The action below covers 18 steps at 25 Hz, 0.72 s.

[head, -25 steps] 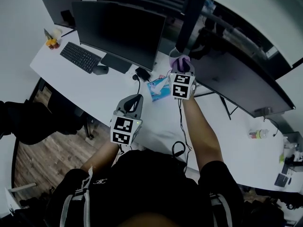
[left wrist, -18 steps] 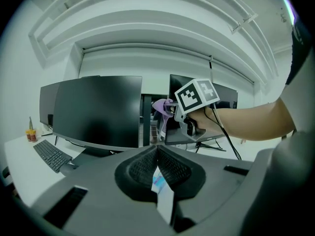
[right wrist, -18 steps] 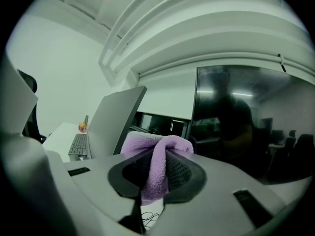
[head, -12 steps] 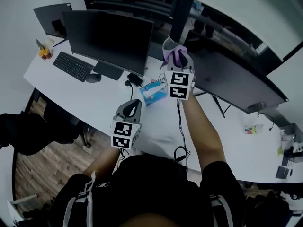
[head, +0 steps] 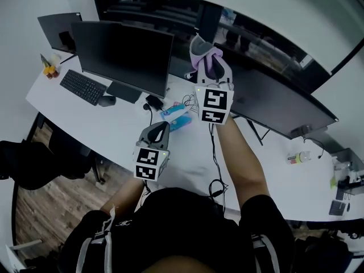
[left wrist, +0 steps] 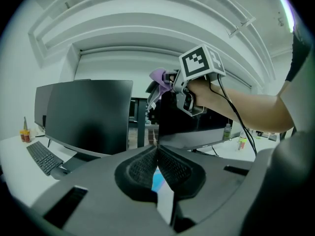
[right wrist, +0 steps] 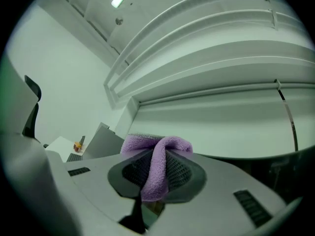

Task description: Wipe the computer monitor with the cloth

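Note:
A purple cloth (head: 201, 50) is pinched in my right gripper (head: 211, 67), which is shut on it and held high near the upper left corner of the wide dark monitor (head: 281, 101). In the right gripper view the cloth (right wrist: 156, 168) drapes over the closed jaws. A second dark monitor (head: 122, 47) stands to the left on the white desk (head: 131, 135). My left gripper (head: 162, 126) hovers low over the desk, shut and holding nothing. From the left gripper view, the right gripper (left wrist: 172, 82) and its cloth (left wrist: 158, 75) show up above the monitors.
A keyboard (head: 82, 87) and mouse (head: 106, 100) lie before the left monitor. A blue tissue pack (head: 175, 116) and cables (head: 215, 152) sit between the grippers. A small bottle (head: 300, 158) stands at the right. A third screen (head: 60, 30) is far left.
My right gripper has risen and moved away from me with the cloth, now level with the wide monitor's top corner. The left gripper has hardly moved.

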Motion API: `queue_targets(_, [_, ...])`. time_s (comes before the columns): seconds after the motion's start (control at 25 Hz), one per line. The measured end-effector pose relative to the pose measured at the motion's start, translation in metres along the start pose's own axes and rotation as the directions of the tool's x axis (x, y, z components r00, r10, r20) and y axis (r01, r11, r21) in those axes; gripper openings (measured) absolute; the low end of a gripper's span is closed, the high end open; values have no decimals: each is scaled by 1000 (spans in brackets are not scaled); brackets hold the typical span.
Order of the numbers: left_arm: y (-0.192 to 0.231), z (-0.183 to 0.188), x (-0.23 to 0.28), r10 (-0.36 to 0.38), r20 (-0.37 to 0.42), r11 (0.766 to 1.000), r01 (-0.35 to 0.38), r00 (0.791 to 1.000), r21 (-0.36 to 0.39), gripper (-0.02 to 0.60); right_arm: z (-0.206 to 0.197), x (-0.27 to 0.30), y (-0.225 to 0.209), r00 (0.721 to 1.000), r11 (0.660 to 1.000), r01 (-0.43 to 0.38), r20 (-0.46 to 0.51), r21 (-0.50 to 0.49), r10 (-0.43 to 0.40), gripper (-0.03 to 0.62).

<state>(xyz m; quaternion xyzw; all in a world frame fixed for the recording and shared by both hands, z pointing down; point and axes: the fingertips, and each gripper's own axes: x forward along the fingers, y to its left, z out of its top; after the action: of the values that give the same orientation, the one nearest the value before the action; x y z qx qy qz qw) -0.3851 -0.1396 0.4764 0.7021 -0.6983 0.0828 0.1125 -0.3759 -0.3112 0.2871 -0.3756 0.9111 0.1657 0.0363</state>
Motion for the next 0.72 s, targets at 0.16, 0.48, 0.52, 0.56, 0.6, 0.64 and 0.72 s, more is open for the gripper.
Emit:
queue_targets(0.16, [-9,8,2,4,12,1000,-4,1000,6,14,17,-8,-9,1000,1000,-5,30,4,5,78])
queue_targets(0.48, [-37,19,12,-5,27,1000,4,1000,11,14,29,-63,-43,996,998,18,88,67,-23,78])
queue_targets(0.52, [-44,22,14,-15,32,1000,15,999,17,14,27,-74,-51,995,997,34,87,69,-40,78])
queue_targets(0.56, [-51,25,17,-28,38,999,27,999,21,14,25,-85,-60,995,996,53,82,73,-59,78])
queue_targets(0.6, [-59,28,20,-42,45,999,41,998,23,14,21,-97,-71,994,994,73,73,82,-80,78])
queue_targets(0.64, [-67,31,23,-58,54,998,57,997,22,14,17,-109,-82,993,991,95,62,96,-102,78])
queue_targets(0.72, [-84,36,30,-90,71,996,89,993,16,14,8,-134,-106,988,981,143,37,127,-149,78])
